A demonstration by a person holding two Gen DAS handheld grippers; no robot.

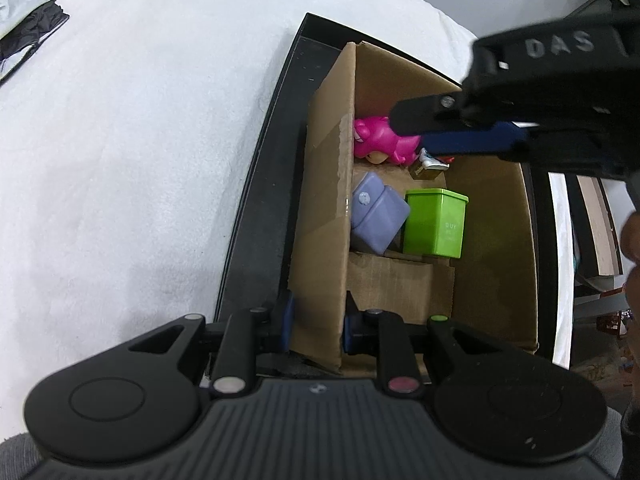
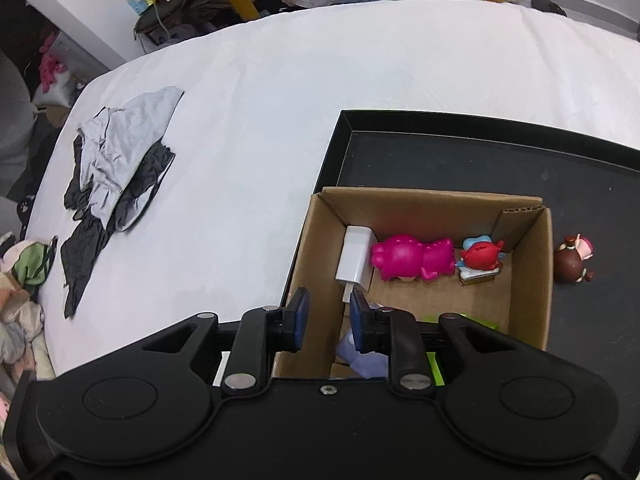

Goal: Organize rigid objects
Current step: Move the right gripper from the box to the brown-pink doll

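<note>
— Where's everything sitting?

— Take the cardboard box (image 2: pixel 524 312) as your marker. It stands in a black tray (image 2: pixel 440 160) on the white-covered table (image 2: pixel 260 120). Inside the box, along its far wall, a white charger (image 2: pixel 354 258) leans in the left corner, a pink figure (image 2: pixel 412 258) lies on its side just beside it, and a small red figure (image 2: pixel 480 258) stands touching the pink one on the other side.

— Anything else inside?

— Nearer the grippers, a lilac block (image 1: pixel 378 214) rests tilted against a green square tub (image 1: pixel 436 222). Outside the box, just past its right wall, a brown figure (image 2: pixel 572 264) lies on the tray.

— And the claws?

— The left gripper (image 1: pixel 316 326) has the box's side wall between its blue pads, one pad outside and one inside, pressed against the cardboard. The right gripper (image 2: pixel 325 320) hovers over the box's near left corner with a gap between its fingers and nothing clearly held; the wall edge runs below that gap, though I cannot tell whether the pads touch it.

— What's off to the side?

— Well left of the box, a grey and black garment (image 2: pixel 116 184) lies crumpled on the table.
</note>
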